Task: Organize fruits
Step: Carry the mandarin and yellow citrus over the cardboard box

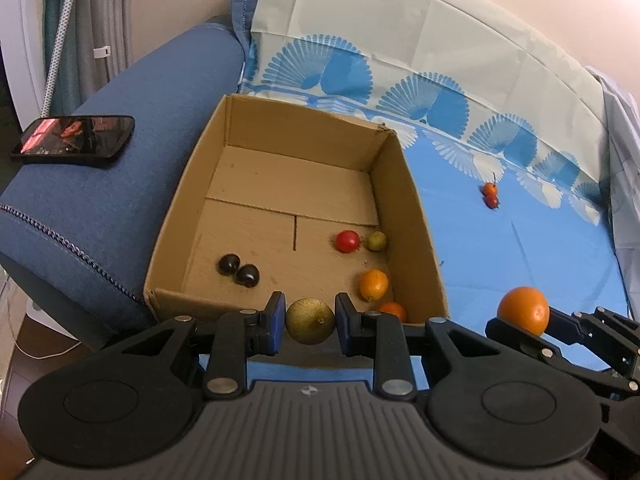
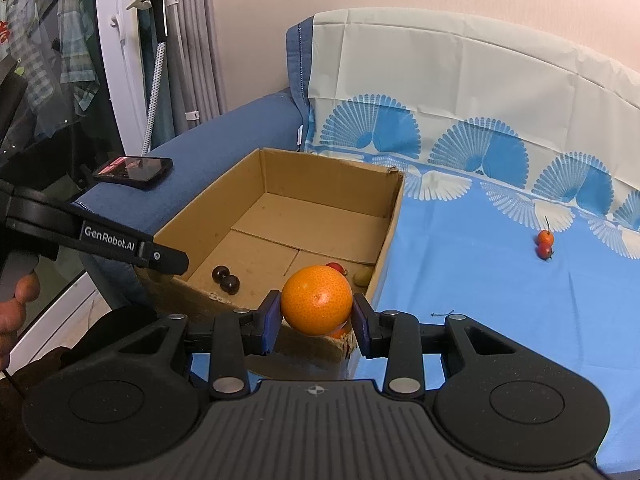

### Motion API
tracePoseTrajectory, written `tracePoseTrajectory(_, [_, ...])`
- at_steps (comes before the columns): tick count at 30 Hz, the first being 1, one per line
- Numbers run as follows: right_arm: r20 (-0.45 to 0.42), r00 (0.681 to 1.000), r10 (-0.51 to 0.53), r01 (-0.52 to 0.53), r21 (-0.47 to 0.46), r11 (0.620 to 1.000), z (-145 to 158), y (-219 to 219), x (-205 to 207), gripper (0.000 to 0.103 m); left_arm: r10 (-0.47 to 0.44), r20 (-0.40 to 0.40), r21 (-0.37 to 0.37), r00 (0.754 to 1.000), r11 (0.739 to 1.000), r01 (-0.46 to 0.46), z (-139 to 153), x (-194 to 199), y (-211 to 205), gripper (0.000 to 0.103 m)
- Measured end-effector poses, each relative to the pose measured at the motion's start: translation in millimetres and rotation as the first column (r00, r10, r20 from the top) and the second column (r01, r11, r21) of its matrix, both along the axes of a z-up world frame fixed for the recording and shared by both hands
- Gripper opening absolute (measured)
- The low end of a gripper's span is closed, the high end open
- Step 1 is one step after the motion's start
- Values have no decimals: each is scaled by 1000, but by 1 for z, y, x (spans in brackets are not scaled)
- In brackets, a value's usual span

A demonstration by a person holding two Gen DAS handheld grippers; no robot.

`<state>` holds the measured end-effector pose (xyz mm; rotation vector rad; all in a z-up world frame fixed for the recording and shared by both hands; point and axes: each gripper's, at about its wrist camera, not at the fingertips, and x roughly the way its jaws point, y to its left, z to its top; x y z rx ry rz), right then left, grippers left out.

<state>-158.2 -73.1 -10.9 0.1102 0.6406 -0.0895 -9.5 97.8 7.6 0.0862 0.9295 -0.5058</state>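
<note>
Cardboard box (image 1: 416,236): holds two dark fruits (image 1: 239,270), red tomato (image 1: 347,241).
Left claw (image 1: 310,322): pinching brownish-green fruit (image 1: 310,321).
Right claw (image 2: 316,312): pinching orange (image 2: 316,300) over near box corner.

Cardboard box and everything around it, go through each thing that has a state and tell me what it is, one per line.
cardboard box: open on top, fruit inside
left gripper: shut on brownish-green fruit
right gripper: shut on orange
two dark fruits: in box, touching
red fruit: in box
two small orange-red fruits: outside box, on blue cloth
phone: screen lit, on sofa arm
</note>
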Motion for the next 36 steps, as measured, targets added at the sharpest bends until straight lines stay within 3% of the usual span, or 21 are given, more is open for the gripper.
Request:
tracePoseTrajectory(11, [-21,1000,22,-22,16,1000,-15,0,39,39,51,-11,45,999,998,-50,-5,42,-10,29])
tracePoseTrajectory(36, [-139,988,63,-60,25,998,-84,-14,151,39,71,-83,192,994,980,-54,-74,138,-57,29])
